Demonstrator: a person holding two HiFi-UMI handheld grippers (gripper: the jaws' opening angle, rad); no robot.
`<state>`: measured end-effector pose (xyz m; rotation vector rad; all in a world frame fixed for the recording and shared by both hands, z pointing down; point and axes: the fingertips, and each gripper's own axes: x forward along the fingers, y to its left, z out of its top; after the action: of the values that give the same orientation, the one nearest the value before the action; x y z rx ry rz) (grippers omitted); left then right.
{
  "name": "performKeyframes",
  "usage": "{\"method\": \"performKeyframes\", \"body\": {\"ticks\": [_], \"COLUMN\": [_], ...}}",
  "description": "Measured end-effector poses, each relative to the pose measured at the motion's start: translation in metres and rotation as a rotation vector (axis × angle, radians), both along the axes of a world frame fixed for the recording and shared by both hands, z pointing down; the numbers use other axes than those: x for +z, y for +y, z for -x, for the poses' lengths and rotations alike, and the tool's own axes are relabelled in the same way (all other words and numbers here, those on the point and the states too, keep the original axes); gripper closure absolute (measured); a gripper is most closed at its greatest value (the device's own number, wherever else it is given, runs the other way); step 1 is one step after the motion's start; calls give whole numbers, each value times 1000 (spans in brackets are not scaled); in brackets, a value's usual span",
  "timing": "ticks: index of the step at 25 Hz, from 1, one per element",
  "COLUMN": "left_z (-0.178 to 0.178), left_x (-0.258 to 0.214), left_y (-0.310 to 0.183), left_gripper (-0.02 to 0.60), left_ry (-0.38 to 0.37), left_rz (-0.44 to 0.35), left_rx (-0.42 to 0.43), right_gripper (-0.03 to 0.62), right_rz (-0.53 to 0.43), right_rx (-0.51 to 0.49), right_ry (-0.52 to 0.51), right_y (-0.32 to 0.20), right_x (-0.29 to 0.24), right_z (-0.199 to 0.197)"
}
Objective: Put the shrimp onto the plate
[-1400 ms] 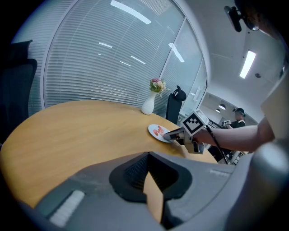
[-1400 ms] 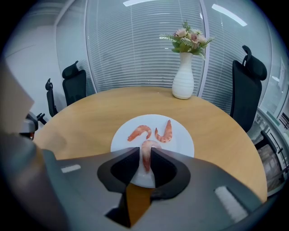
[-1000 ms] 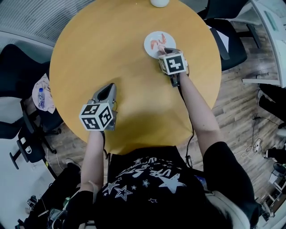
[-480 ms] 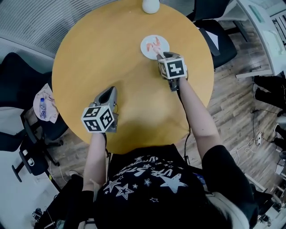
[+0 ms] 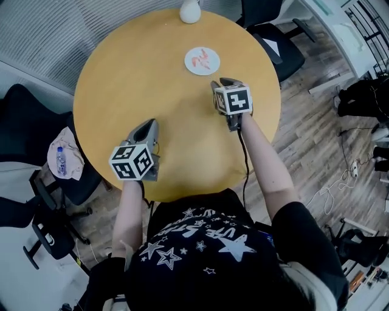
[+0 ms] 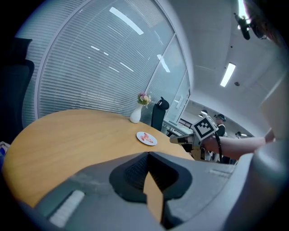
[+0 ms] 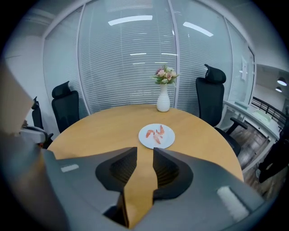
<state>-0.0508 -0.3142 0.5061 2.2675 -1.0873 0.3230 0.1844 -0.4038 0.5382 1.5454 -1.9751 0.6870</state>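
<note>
Several pink shrimp (image 5: 200, 59) lie on a small white plate (image 5: 210, 66) at the far side of the round wooden table (image 5: 140, 73). In the right gripper view the shrimp (image 7: 156, 132) and the plate (image 7: 167, 142) sit just ahead of the jaws. My right gripper (image 5: 222, 81) is held a short way nearer than the plate, open, with only table showing in the narrow gap (image 7: 145, 151). My left gripper (image 5: 148, 124) hovers over the near left of the table, far from the plate (image 6: 150, 142); its tips (image 6: 148, 155) meet, shut and empty.
A white vase with flowers (image 5: 190, 11) stands at the table's far edge, behind the plate. Black office chairs (image 5: 273, 36) ring the table. A chair at the left carries a cloth and a bottle (image 5: 61, 159). Glass walls with blinds (image 7: 126, 58) lie beyond.
My right gripper has drawn back from over the plate toward the person, leaving the shrimp on the plate. The left gripper has stayed where it was.
</note>
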Motion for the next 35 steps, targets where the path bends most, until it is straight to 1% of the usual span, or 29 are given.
{"method": "performKeyframes", "body": {"ticks": [6,11,14,17,20,24,27,32,35], "left_z": [12,9,6,1,-2,-2,-5,-5,-1], "left_x": [-8,-13,-12,-16,-21,-27,-33,-43,-49], "left_y": [23,41,49,58,55,62,76,112,135], "left_gripper": [580,580,580,580,580,580,580,580,580], "left_ry": [25,48,57,68,77,101,102,93,90], "left_rz": [-7,-16,-5,-11,-28,-36,-50,-65,-74], "left_rx": [99,208,238,259,254,239,247,236,226], "right_gripper": [479,480,480,482,486,571,572,579,585], "right_rz": [-15,-27,-12,-6,-21,-57,-90,-80,-92], "right_rx": [99,193,229,234,237,226,230,207,195], "right_ry": [-31,-82,-106,-93,-91,-63,-88,-103,-112], "right_y": [54,108,136,152,154,160,173,211,232], "right_x": [-7,-10,-7,-7,-14,-25,-35,-36,-41], "right_z": [12,22,25,22,19,24,29,37,40]}}
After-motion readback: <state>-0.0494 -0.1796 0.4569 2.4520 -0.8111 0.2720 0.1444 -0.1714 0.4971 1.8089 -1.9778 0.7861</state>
